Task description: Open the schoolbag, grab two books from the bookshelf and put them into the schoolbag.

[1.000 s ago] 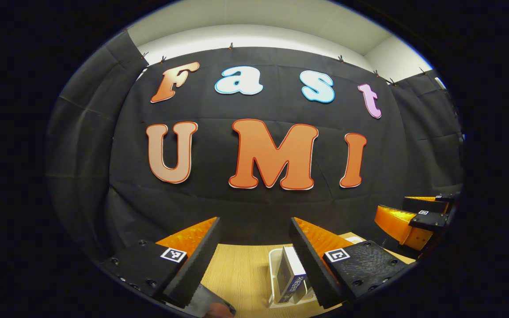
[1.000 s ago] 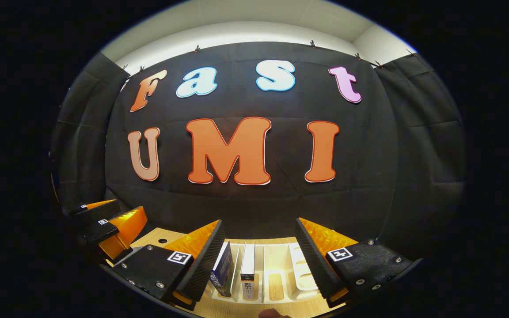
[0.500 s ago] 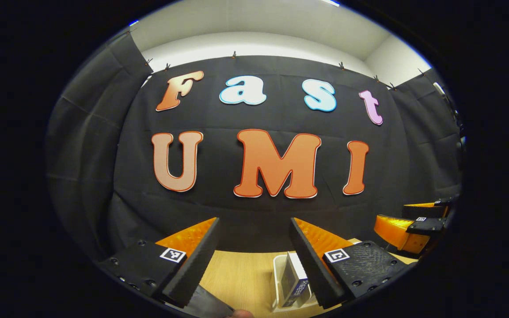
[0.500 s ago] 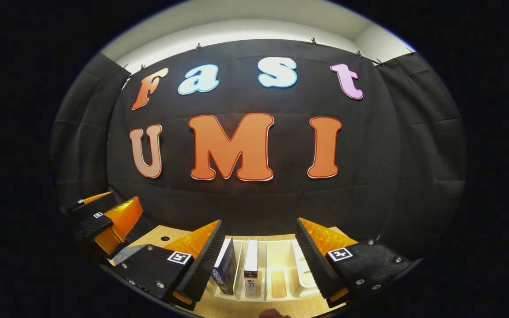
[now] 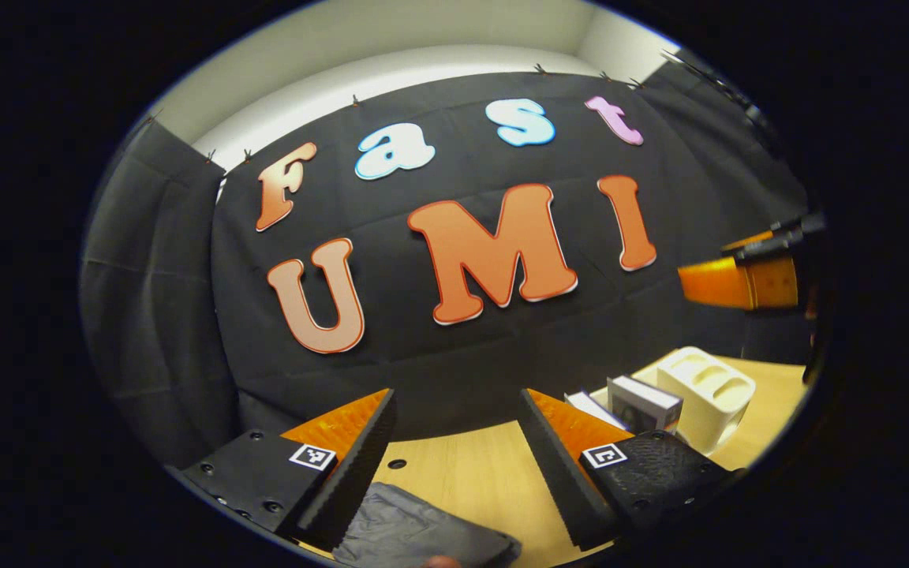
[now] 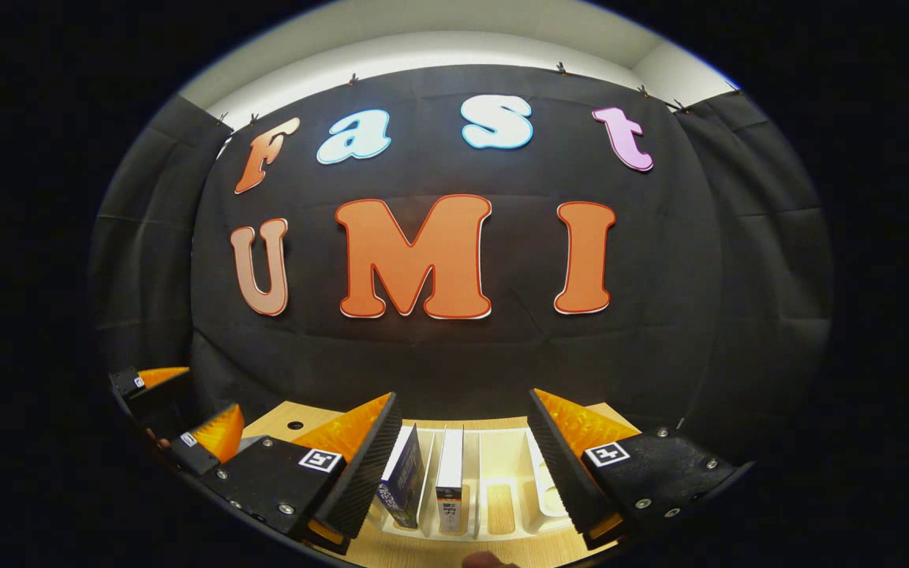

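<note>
- We see the bag as a dark, crumpled fabric lying flat on the bench at the near edge, just ahead of the left gripper, whose jaws stand apart with nothing between them.
- We judge the bag soft and limp: it will fold and slide rather than hold a shape, so the opening needs a pinch on a fabric edge or a zipper pull, neither of which we can make out here.
- In the right gripper view the two books stand upright side by side in the left slots of the pale rack, toward the bench's far edge, between the fingers of the right gripper; its jaws are spread wide and touch neither book.
- We expect the books to be stiff and fairly light, with smooth covers; the best hold looks to be across the top edge, squeezing both covers, one book at a time.
- The slot walls sit close to the books, so lifting straight up seems safest.
- Open bench lies between bag and rack, giving room to carry a book across; the far wall cloth hangs just behind the rack and limits reach from that side.
</note>
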